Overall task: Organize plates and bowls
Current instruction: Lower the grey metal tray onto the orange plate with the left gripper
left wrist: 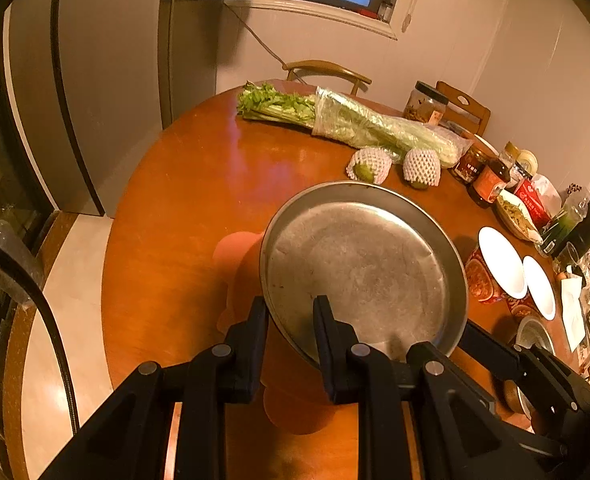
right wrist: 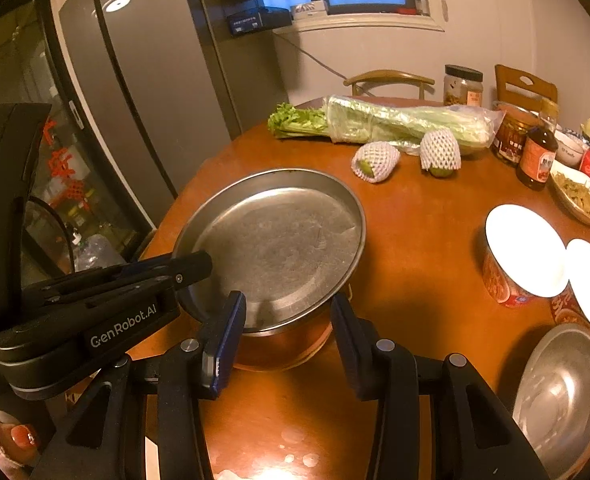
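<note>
Left wrist view has the big steel plate point(left wrist: 359, 268) front and center, tilted up off the table point(left wrist: 183, 208), with the left claw point(left wrist: 291, 320) pinching its near rim, one finger outside and one inside. That edge grip makes sense, since a flat plate gives nothing else to grab.

From the right wrist view, the right claw point(right wrist: 287, 312) sits wide apart and holds nothing, its fingers on either side of the plate's near edge, probably there to steady it or take it over. Looks like there's something rounded and coppery under the plate here, but it's hard to say what.

Off to the right sit two white bowls point(right wrist: 525, 248) on printed red tubs, close together, and a steel bowl point(right wrist: 567, 392) nearer the edge, so that's likely the stacking zone. Celery point(right wrist: 375, 124) and two netted fruits point(right wrist: 375, 160) lie further back, clear of the dishes.
</note>
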Demonstrator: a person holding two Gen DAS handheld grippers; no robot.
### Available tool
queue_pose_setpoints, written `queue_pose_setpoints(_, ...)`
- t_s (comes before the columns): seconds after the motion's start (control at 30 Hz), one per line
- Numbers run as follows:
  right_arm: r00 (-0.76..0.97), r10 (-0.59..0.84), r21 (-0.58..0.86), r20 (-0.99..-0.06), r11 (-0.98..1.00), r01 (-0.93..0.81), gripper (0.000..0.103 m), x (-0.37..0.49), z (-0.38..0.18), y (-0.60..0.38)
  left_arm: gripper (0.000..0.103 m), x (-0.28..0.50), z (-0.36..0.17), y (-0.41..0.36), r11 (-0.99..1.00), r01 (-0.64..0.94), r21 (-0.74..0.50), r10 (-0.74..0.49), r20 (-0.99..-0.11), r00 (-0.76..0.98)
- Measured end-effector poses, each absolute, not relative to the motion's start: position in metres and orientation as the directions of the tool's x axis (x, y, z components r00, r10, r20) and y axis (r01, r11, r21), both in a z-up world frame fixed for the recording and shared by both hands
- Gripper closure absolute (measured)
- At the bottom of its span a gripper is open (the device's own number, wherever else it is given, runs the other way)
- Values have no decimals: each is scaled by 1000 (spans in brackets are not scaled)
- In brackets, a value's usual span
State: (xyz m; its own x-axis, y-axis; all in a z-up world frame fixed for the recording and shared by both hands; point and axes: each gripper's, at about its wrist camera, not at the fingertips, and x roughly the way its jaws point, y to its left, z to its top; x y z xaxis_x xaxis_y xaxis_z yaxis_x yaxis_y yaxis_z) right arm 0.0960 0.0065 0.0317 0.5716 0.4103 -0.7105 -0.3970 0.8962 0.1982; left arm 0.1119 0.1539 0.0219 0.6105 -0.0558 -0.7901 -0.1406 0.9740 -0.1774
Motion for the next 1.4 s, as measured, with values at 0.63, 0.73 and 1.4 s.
queue_pose_setpoints(0.63, 551, 378, 170, -744, 905, -391, 58, 99, 8, 5, 80, 119, -4, 145, 974, -148, -174, -58, -817, 573)
queue_pose_setpoints(0.73, 551, 375, 162, -745, 904, -395, 58, 99, 7, 6, 80, 119, -5, 144, 976, -153, -156, -41, -818, 574)
queue_pose_setpoints(1.4, 538, 396, 175, -744, 893, -415, 58, 102, 0, 9, 80, 114, -6, 151, 974, -180, -137, -9, -821, 571)
